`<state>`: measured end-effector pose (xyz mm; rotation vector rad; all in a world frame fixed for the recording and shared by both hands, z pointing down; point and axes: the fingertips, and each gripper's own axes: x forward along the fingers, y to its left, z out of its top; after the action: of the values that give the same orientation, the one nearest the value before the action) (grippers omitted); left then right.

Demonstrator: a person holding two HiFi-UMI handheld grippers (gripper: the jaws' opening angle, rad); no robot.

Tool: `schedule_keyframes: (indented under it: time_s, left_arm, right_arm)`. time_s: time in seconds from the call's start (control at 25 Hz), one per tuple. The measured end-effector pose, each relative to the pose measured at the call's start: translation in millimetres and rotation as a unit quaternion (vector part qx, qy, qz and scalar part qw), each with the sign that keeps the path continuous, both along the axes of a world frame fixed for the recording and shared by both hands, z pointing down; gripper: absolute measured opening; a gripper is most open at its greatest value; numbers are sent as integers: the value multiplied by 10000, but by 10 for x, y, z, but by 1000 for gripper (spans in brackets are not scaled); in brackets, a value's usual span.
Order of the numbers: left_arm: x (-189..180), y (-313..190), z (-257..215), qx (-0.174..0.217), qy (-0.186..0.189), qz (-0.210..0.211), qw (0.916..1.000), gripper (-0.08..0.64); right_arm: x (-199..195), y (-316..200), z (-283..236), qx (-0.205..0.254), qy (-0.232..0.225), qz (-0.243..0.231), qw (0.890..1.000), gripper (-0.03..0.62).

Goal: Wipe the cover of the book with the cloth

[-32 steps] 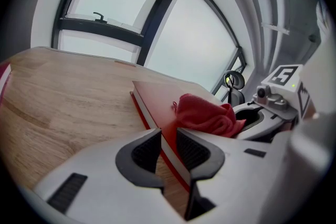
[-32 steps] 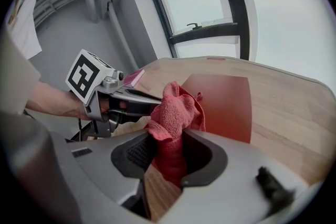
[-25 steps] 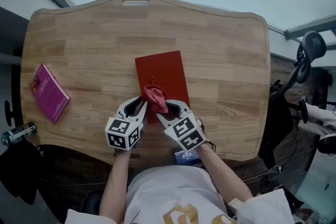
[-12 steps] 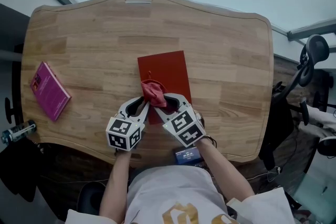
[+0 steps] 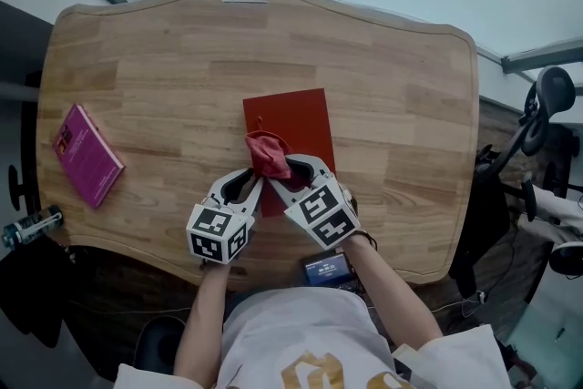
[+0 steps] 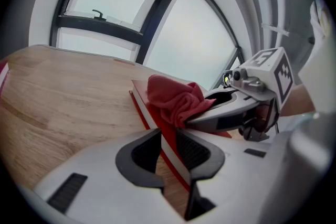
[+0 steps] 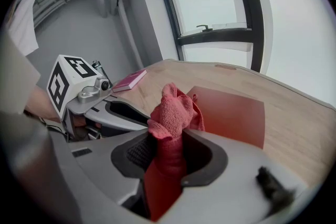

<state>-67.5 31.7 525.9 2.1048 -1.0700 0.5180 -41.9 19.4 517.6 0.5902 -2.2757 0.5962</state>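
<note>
**Book Steadied at Its Edge, Cloth Kept on the Cover**

The red book (image 5: 296, 118) was lain flat near the middle of the wooden bench (image 5: 164, 59). Its near left edge was taken between the jaws of the left gripper (image 6: 169, 147). These jaws were closed to a narrow gap, with the pads set against the book's edge on both sides.

The red cloth (image 7: 173, 113) was gripped in the closed jaws of the right gripper (image 7: 169, 152). Its bunched end was resting on the near part of the cover, just beside the left gripper.

The wiping appeared to be under way, and only the near part of the cover was touched by the cloth. For a good result, the left hold should be kept firm so that the book is not dragged across the bench. The cloth should be pressed down lightly and drawn in long, overlapping strokes toward the far edge. It should be kept clear of the left jaws, because the two grippers were very close together.

If the bunch is held too high, only its tip would be rubbed on the cover. A pink book (image 5: 85, 158) was lain well apart, at the left side of the bench, and was not concerned.
</note>
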Motion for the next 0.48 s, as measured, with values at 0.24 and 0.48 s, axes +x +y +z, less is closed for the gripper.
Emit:
schedule_keyframes:
  time_s: [0.24, 0.48]
  left_arm:
    - [-6, -1, 3, -46, 21, -64, 10000, 97]
    - [-8, -8, 1, 5, -15, 1, 10000, 97]
  right_arm:
    - [-17, -81, 1, -51, -47, -35, 10000, 144]
    - [-44, -197, 5, -64, -55, 113, 9999, 144]
